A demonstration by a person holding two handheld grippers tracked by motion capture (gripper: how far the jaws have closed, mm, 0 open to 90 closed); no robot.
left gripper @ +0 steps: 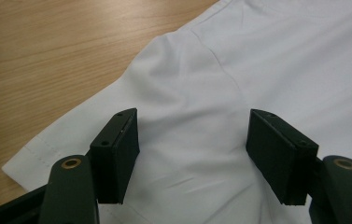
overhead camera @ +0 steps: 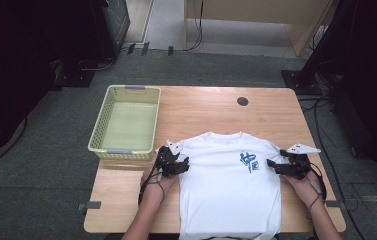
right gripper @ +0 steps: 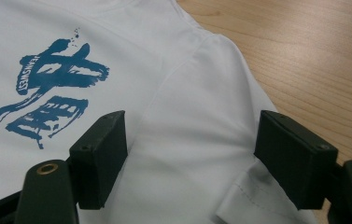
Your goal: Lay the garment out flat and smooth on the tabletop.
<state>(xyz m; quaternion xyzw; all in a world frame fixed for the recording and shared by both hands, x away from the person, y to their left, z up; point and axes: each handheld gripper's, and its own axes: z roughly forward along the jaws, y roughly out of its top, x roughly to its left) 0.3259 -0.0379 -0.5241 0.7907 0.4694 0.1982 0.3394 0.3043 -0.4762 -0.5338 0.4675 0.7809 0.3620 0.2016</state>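
The wooden worktop (overhead camera: 216, 107) carries it all, and spread flat across its near half is the white T-shirt (overhead camera: 228, 185), front up, collar toward the far edge, hem reaching the near edge. Off to the far left sits the pale yellow-green basket (overhead camera: 100, 131), its rim just beside the shirt's left sleeve. Now the left claw (overhead camera: 182, 164) is over the left shoulder of the shirt, jaws standing wide, and in the left gripper view they straddle the sleeve (left gripper: 117, 107) where it meets the body, nothing pinched between them. Over on the other side the right claw (overhead camera: 272, 165) hovers at the right sleeve, jaws likewise wide apart; the right gripper view has them either side of the sleeve cloth (right gripper: 211, 116), with the folded sleeve hem near the right-hand jaw. The blue brush-style print (overhead camera: 249, 161) sits on the chest, just beside the right claw. Smallest of all, a dark round spot (overhead camera: 242, 101) lies on the far part of the worktop, well apart from the shirt.
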